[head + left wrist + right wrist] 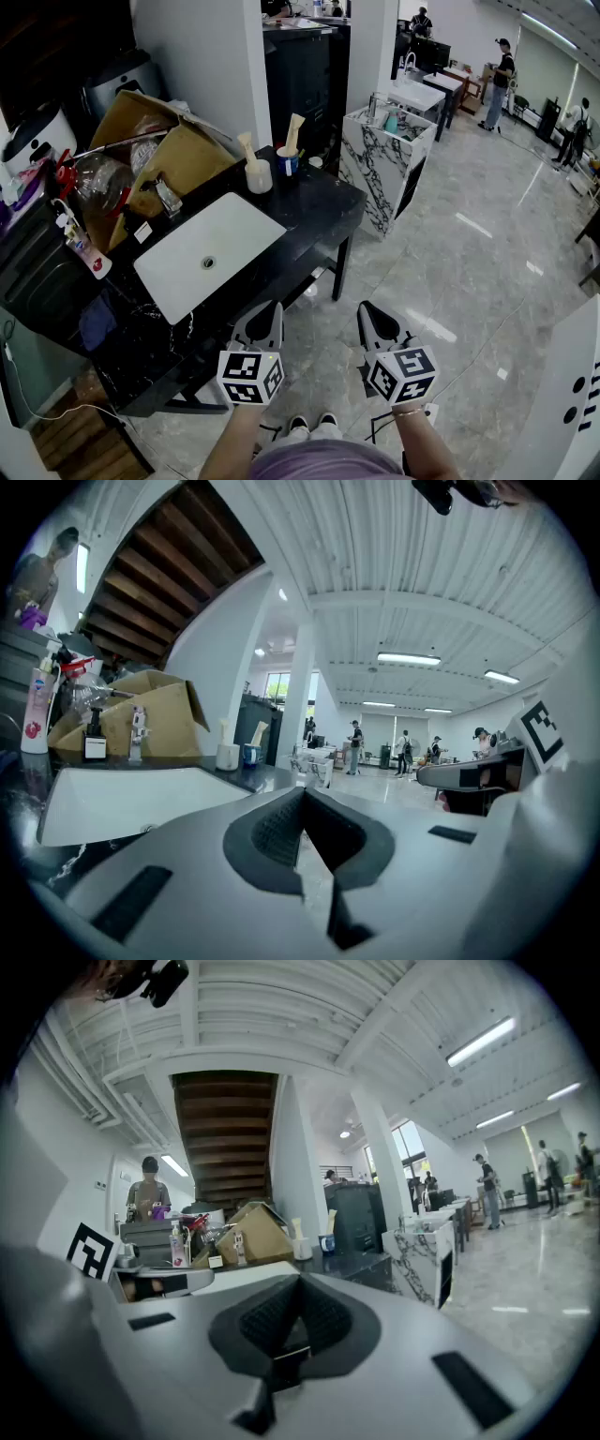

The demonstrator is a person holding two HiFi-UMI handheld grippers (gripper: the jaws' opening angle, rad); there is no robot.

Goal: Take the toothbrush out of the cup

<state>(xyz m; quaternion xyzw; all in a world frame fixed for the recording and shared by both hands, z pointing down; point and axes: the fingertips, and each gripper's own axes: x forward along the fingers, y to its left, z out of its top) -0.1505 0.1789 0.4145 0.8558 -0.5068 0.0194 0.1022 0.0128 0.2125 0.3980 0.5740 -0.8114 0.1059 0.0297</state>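
A white cup [259,176] with a pale toothbrush [247,146] standing in it sits on the black counter [314,206] beyond the white sink [208,251]. Next to it is a blue-banded cup [288,161] holding a cream tube [294,131]. Both cups show small in the left gripper view, the white cup [228,756] and the blue one [251,754], and in the right gripper view [302,1249]. My left gripper [264,323] and right gripper [377,322] hang side by side over the floor, well short of the counter. Both are shut with nothing between the jaws.
A cardboard box [159,150], bottles [75,239] and a faucet [165,195] crowd the counter's left. A marble-pattern cabinet [384,169] stands to the right. People stand far off in the hall [499,82]. Polished floor lies in front of me.
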